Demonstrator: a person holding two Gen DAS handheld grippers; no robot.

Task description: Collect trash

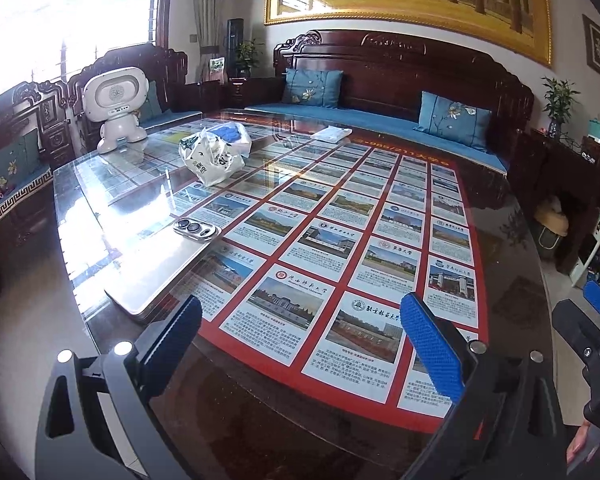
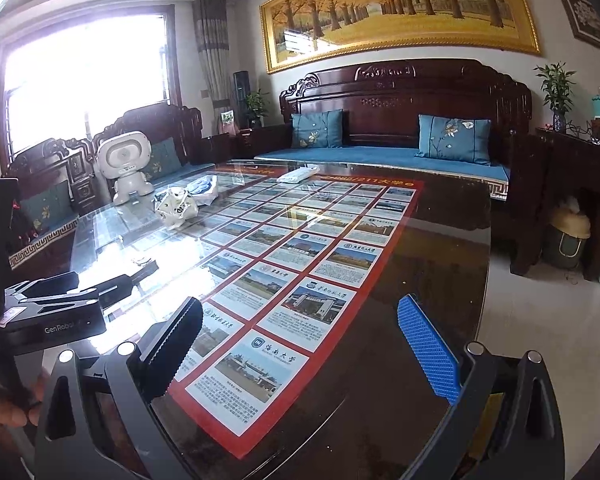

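Note:
A crumpled white plastic bag [image 1: 214, 160] with dark print lies on the glass-topped table [image 1: 112, 184], far ahead of my left gripper [image 1: 300, 344]. A second bag with blue contents [image 1: 234, 134] sits just behind it. A flat white packet [image 1: 333, 133] lies at the far side. The left gripper is open above the near edge, holding nothing. My right gripper [image 2: 300, 348] is open too, over the near right corner. In the right wrist view the printed bag [image 2: 177, 206], the blue one [image 2: 204, 189] and the packet [image 2: 298, 175] are small and distant.
A silver phone [image 1: 164, 264] lies face down near the left gripper. A white robot toy [image 1: 118, 106] stands at the far left of the table. A printed poster [image 1: 360, 240] lies under the glass. Dark wooden sofas with blue cushions [image 1: 452, 118] surround the table. A small bin [image 2: 570, 236] stands on the floor.

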